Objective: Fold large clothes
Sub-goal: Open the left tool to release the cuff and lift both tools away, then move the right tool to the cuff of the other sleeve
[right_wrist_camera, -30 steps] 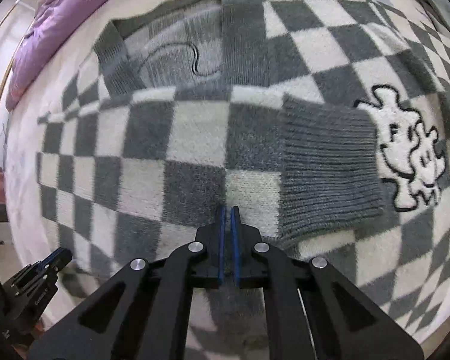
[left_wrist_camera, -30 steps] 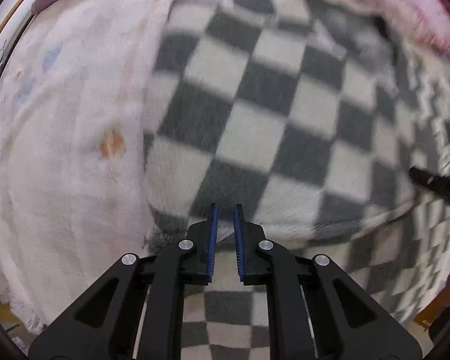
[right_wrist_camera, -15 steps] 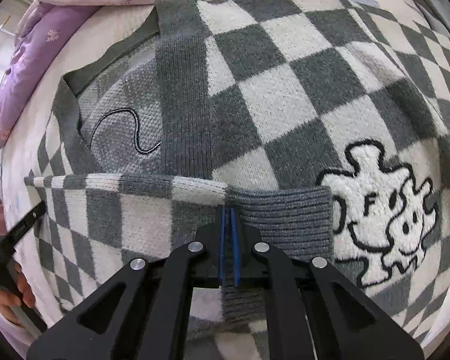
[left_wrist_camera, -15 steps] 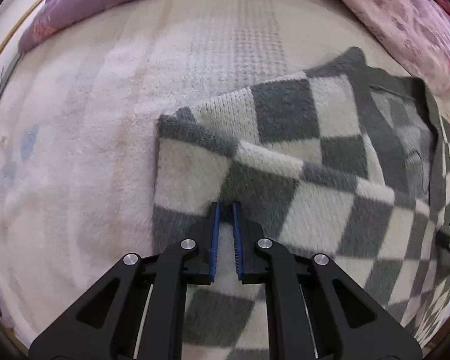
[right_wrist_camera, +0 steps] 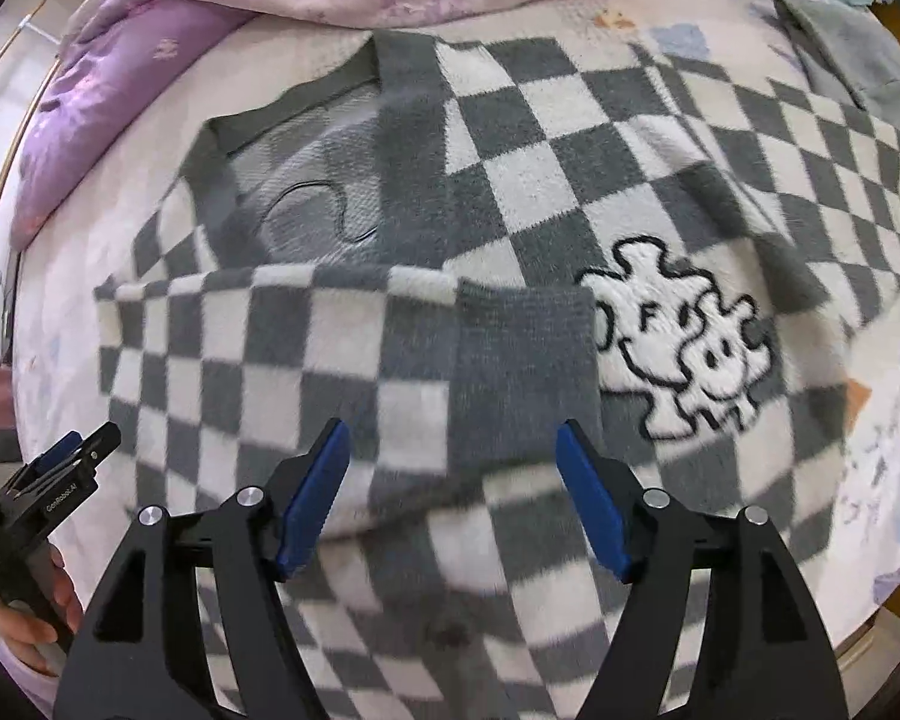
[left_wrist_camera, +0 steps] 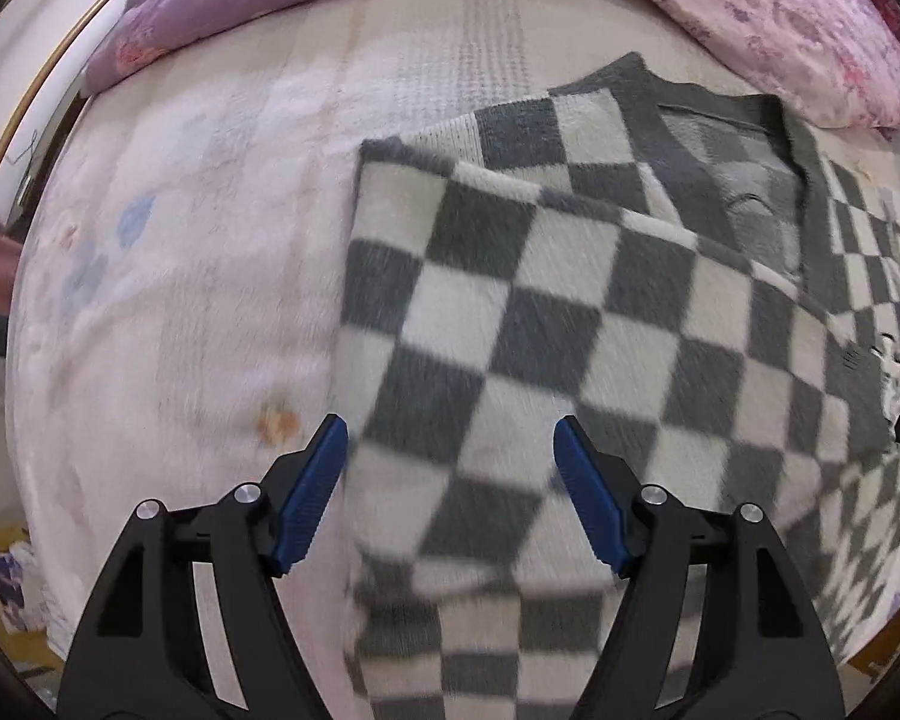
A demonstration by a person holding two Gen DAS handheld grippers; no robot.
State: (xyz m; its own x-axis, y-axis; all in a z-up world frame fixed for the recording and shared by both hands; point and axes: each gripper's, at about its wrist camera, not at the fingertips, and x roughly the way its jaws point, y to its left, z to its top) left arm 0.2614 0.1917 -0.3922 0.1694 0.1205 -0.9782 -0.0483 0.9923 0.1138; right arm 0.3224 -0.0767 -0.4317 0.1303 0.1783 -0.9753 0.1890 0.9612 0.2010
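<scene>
On the bed (left_wrist_camera: pixel 198 276), the checkered cardigan (right_wrist_camera: pixel 510 192) has its sleeve (right_wrist_camera: pixel 330 354) folded across; my left claw (left_wrist_camera: pixel 450 480) and right claw (right_wrist_camera: pixel 453 480) are opening, empty, releasing it to lie flat.

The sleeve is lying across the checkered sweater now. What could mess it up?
1. Both tongs, left and right, are opening just above the sweater; a blue pad might snag the fuzzy knit and drag the folded sleeve askew.
2. The grey cuff lies close beside the white cartoon patch, so smoothing there could bunch it up.
</scene>
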